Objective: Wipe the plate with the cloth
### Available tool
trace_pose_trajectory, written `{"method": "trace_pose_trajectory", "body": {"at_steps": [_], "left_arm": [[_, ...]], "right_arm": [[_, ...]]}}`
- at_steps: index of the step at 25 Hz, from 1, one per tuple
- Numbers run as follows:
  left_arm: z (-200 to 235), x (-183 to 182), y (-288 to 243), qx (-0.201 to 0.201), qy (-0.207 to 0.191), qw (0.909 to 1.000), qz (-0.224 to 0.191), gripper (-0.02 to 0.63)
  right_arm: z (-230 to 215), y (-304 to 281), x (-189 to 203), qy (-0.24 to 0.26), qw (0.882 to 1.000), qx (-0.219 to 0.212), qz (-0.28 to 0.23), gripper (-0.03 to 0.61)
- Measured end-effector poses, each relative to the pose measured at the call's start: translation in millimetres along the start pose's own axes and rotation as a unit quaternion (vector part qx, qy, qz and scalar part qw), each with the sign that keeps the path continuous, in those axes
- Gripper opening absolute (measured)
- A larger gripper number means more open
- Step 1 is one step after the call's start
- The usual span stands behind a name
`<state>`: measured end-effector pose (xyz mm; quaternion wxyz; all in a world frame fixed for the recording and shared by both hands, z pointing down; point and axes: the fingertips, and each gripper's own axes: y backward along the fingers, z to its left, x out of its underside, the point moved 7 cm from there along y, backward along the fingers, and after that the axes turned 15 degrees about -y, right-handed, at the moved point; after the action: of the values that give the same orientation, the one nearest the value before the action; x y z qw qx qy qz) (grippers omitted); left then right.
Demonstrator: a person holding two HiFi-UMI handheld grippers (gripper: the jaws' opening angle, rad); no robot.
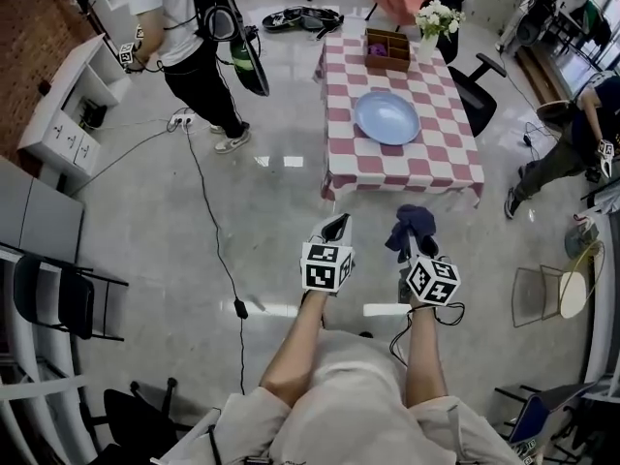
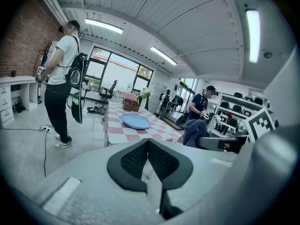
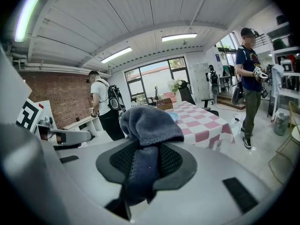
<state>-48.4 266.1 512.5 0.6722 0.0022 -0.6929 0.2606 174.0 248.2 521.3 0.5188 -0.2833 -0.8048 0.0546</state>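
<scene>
Strip lights (image 2: 103,26) are glowing overhead and glinting off the glossy grey floor (image 1: 281,221). A brick wall (image 2: 21,41) is running along the left behind a white cabinet (image 1: 70,114), and windows (image 2: 119,74) are brightening the far end.

The head camera looks steeply down. Both gripper cameras sit low, facing the checked table (image 1: 446,148) all three views share.

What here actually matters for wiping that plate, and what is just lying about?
For the job:
- dark cloth, clamped in the right gripper
- blue plate, on the checked table

Just lying about:
- wooden box
- vase of flowers
- office chair
- floor cable
- left gripper, shut and empty
</scene>
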Motion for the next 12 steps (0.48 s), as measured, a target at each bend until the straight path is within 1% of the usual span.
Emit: {"method": "trace_pose_trajectory", "body": {"at_steps": [4,7,12], "left_arm": [[32.0,6.1,9.3,-0.002,0.000,1.0000,0.007,0.011],[52.5,11.6,10.4,-0.004,0.010,0.9999,0.011,0.011],[69.5,12.7,2.4,-0.001,0.022,0.9997,0.008,0.011]], "right_arm": [[15.5,-15.6,3.6,-0.013,1.000,0.010,-0.008,0.117],[23.6,-25.1,7.7,-0.013,1.000,0.017,-0.006,0.117],[31.9,-37.8,6.1,-0.006,1.000,0.022,-0.003,0.115]]}}
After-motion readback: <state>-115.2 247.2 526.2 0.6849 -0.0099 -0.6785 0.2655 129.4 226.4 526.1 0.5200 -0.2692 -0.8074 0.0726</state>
